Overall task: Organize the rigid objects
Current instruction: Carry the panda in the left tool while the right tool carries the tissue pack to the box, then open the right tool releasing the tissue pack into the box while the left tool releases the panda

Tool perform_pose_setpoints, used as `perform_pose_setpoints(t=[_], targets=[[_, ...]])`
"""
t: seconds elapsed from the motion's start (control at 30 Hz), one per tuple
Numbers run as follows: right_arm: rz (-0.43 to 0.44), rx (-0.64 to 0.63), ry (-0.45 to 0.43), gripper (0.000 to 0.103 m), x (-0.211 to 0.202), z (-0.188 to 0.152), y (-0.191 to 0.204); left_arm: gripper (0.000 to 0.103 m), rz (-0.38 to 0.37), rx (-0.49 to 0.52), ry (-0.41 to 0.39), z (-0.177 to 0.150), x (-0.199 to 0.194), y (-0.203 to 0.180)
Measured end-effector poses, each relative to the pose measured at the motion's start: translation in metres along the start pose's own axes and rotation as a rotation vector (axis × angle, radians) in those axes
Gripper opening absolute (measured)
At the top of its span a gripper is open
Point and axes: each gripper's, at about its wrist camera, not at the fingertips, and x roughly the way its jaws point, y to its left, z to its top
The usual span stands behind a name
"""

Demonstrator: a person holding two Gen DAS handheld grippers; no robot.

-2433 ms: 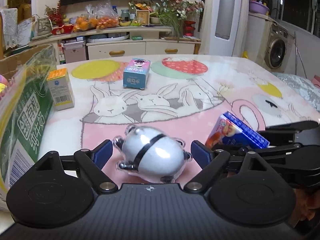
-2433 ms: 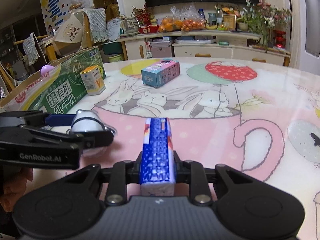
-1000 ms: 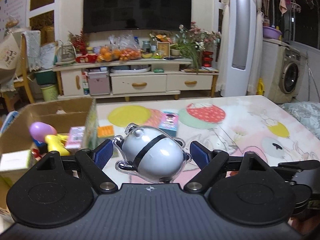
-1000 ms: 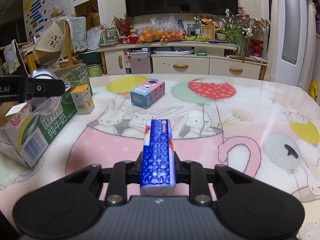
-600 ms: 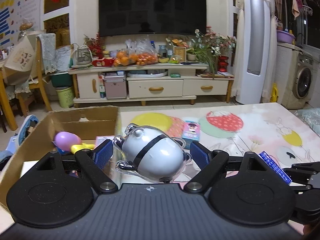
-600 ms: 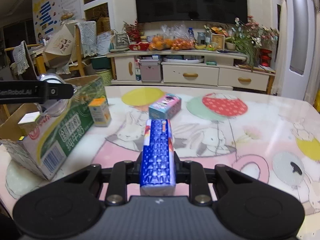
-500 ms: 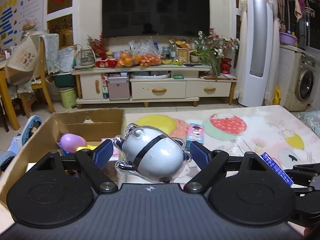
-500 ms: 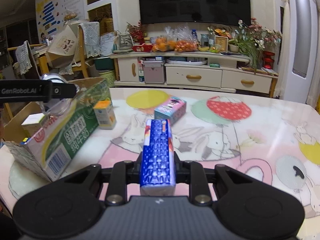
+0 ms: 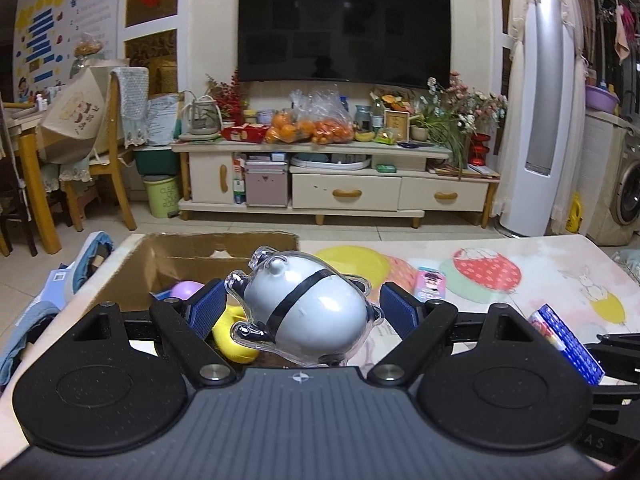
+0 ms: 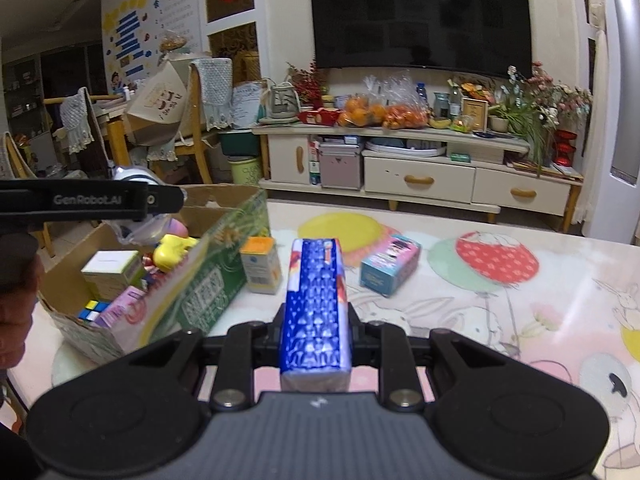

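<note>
My left gripper (image 9: 303, 307) is shut on a grey egg-shaped toy (image 9: 304, 312) in a clear plastic shell and holds it in the air over the open cardboard box (image 9: 160, 256). In the right wrist view the left gripper (image 10: 152, 200) hangs above that green-printed box (image 10: 208, 296). My right gripper (image 10: 316, 320) is shut on a blue patterned carton (image 10: 316, 304), held above the table in front of the box. That carton also shows in the left wrist view (image 9: 568, 344).
The box holds a yellow toy (image 10: 172, 250), a purple ball (image 10: 178, 228), a white carton (image 10: 110, 266), a puzzle cube (image 10: 92, 308) and a pink pack (image 10: 120, 308). An orange-topped carton (image 10: 260, 264) and a pink-blue box (image 10: 390, 266) stand on the cartoon tablecloth (image 10: 500, 312).
Both grippers have risen from the table with their objects. The left one has carried the egg toy leftward to above the box. The right one has lifted the blue carton higher.
</note>
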Motion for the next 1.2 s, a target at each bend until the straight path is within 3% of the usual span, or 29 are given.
perform_pose_setpoints(t=[0.73,1.2], targets=[[0.174,-0.085,-0.057,0.022,0.035,0.045,0.076,0.103,0.075,-0.099,0.000,0.022,0.009,0.045],[0.259,-0.129,-0.037,0.022,0.080,0.052,0.117,0.103,0.136,-0.196,0.041,0.023,0.025,0.076]])
